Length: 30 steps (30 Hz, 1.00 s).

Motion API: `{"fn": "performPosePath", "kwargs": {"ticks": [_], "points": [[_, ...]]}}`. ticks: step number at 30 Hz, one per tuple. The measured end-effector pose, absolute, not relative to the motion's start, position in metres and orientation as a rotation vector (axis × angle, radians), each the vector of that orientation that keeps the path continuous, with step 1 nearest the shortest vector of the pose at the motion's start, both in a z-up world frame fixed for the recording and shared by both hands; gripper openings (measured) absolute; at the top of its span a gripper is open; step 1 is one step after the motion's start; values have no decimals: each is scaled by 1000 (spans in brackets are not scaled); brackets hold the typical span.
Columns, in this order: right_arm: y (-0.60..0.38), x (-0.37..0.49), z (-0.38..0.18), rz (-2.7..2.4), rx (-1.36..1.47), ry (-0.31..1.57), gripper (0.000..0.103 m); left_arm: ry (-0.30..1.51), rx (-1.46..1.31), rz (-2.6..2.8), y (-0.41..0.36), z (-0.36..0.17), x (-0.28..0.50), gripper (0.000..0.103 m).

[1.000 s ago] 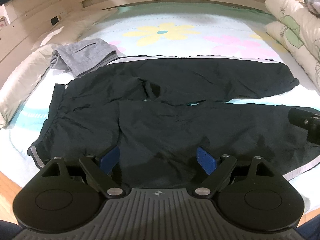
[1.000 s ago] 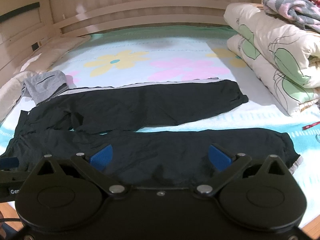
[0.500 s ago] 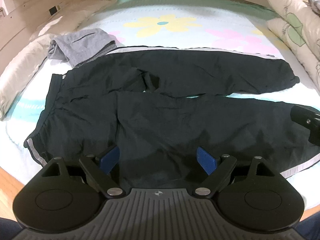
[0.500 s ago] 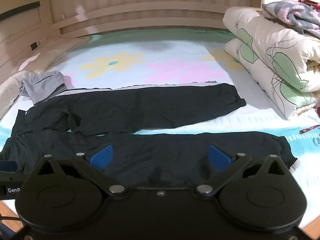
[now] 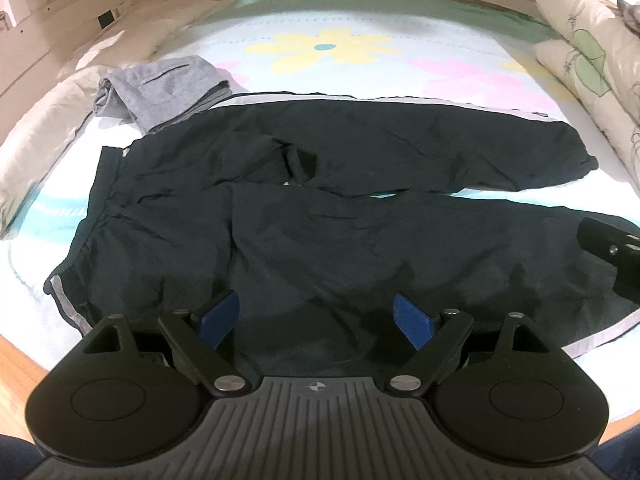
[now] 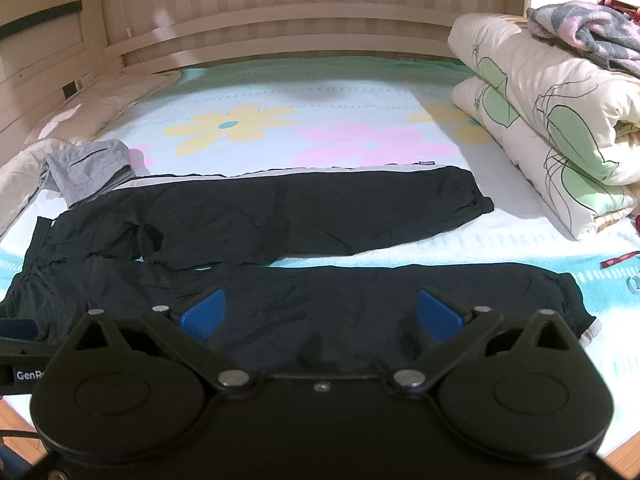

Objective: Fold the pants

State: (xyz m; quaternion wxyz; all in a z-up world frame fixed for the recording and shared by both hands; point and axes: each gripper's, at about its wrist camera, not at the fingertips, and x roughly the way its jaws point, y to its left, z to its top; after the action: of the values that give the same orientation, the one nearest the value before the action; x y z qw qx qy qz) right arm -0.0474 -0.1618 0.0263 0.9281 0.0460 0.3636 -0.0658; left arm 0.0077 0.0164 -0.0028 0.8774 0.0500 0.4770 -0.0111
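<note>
Black track pants point(image 5: 320, 208) with a grey side stripe lie flat on the flowered bed, waistband to the left, both legs stretched to the right and slightly apart. They also show in the right wrist view point(image 6: 280, 248). My left gripper point(image 5: 316, 318) is open and empty, held over the near leg close to the seat. My right gripper point(image 6: 320, 314) is open and empty, held over the near leg further toward the cuff. The right gripper's body shows at the right edge of the left wrist view point(image 5: 612, 244).
A folded grey garment point(image 5: 160, 88) lies at the back left beside a pillow point(image 5: 36, 140). A folded flowered quilt point(image 6: 552, 132) with a blanket on it is stacked at the right. The bed's wooden edge point(image 5: 16, 360) runs along the front.
Both grippers have drifted a little forward and lower over the near leg. The pants have not moved and both grippers stay open.
</note>
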Motion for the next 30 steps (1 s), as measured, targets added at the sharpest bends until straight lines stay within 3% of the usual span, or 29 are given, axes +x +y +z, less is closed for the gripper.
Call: {"fn": "performPosePath", "kwargs": {"ticks": [30], "points": [[-162,-42,21,-146,95,781,102,958,133,22,18,-4,10,80]]}}
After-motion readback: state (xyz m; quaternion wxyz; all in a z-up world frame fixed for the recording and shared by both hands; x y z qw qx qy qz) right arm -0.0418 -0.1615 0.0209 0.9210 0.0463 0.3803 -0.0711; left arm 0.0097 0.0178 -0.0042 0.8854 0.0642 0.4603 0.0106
